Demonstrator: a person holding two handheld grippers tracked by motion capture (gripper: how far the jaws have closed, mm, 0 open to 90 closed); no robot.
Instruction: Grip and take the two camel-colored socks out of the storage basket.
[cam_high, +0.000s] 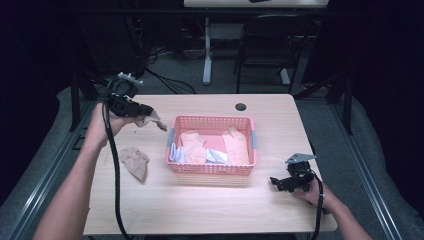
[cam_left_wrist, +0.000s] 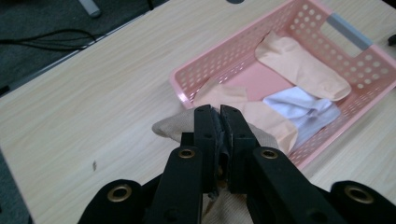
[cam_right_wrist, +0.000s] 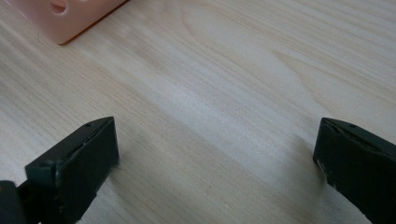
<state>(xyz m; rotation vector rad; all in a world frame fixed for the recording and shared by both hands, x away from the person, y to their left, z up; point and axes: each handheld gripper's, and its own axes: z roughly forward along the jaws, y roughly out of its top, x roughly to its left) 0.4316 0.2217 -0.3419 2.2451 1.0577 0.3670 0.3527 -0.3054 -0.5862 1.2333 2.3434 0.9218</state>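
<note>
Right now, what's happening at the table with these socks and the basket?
A person is sorting socks with two handheld grippers. The left gripper is shut on a beige sock, held up just left of the pink basket. The basket already holds several peach socks and a white one. Another beige sock lies on the table to the basket's left, untouched. The right gripper rests open and empty on the table near the basket's right front corner.
</note>
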